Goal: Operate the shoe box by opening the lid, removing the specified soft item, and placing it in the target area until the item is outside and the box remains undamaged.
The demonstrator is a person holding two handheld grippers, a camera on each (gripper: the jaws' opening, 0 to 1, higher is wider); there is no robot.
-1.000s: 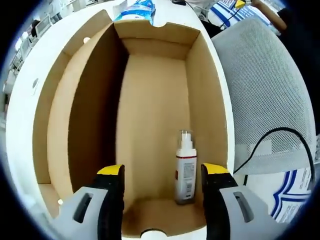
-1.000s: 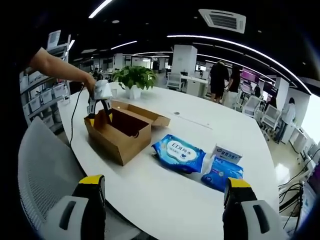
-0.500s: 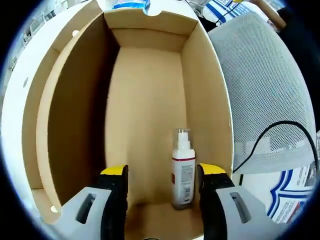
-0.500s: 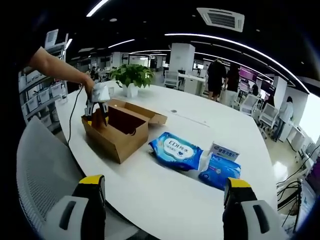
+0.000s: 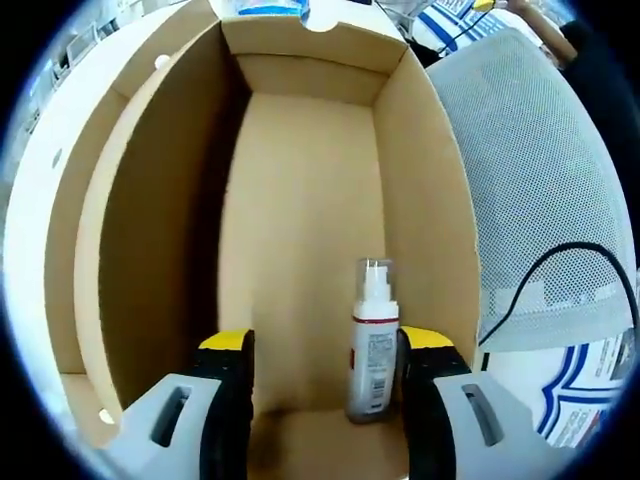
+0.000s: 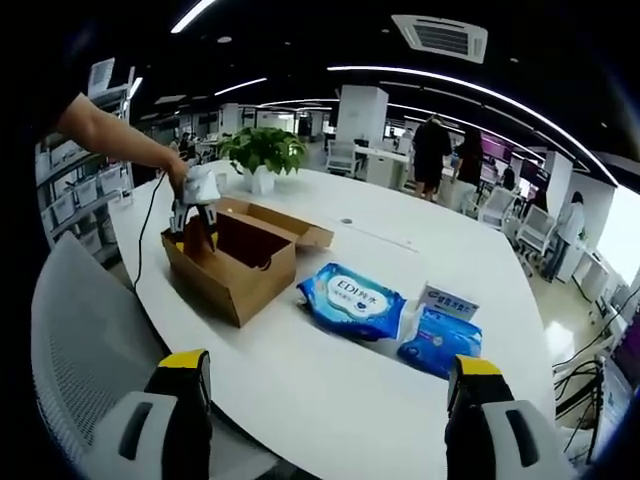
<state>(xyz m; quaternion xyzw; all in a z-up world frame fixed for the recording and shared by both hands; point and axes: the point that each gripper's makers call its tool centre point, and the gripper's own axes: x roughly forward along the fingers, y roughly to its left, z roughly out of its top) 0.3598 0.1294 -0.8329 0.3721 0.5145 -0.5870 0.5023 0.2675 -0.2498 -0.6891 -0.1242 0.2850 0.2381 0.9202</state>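
The shoe box [image 6: 232, 272] sits near one edge of the round white table [image 6: 330, 385], close to the person's side; its lid [image 6: 290, 229] is already folded open and lies back toward the middle of the table. Inside the box, a small spray bottle [image 5: 371, 343] with a clear cap stands upright by one side wall, near the end of the box where the left gripper [image 5: 326, 400] looks in; no other thing can be seen on the box floor. The left gripper is down inside the box, and its fingers are spread wide and hold nothing; the bottle stands just inside one of them, not gripped. The right gripper [image 6: 325, 420] is held back, well apart from the box, past the table edge; its fingers are also wide and hold nothing.

Further along the table lie a blue pack of wipes [image 6: 352, 300], and beside it a smaller blue pack [image 6: 443, 342] with a little white box [image 6: 448, 301] touching it; a green plant [image 6: 264, 152] stands at the far edge; a grey mesh chair [image 6: 85, 345] is pulled up by the table.

So the lid part looks done; taking something out and setting it down on the table is still left; I think the next job is to close the fingers gently, so the box walls do not get bent.
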